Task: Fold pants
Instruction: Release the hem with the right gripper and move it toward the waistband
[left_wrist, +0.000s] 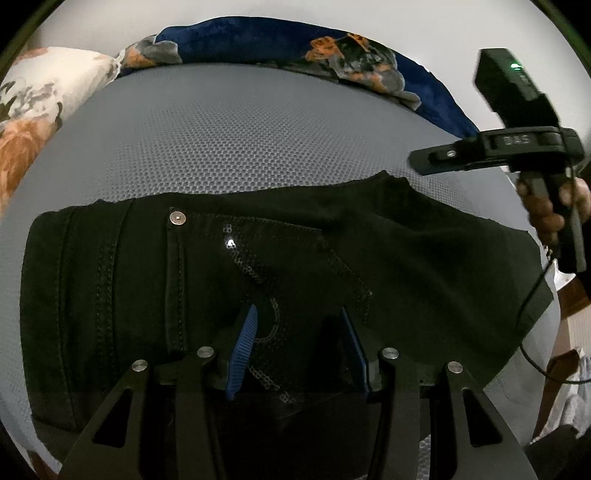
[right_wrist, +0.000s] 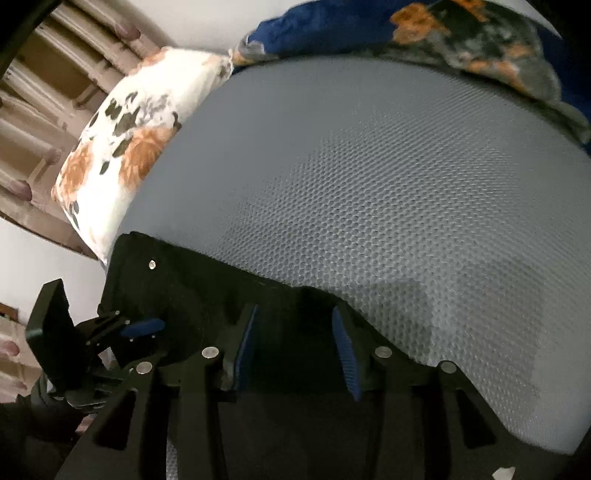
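2 grippers hover over black jeans (left_wrist: 258, 266) lying folded on the grey mesh mattress (left_wrist: 229, 133). Left gripper (left_wrist: 301, 347) and right gripper (right_wrist: 295, 347) fingers stand part open, clamping nothing. Denim looks soft, fairly heavy; pinching the folded edge near both ends seems best.

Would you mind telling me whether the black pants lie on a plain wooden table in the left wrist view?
No, the black pants lie on a grey honeycomb-textured mattress, with a floral pillow at its far left.
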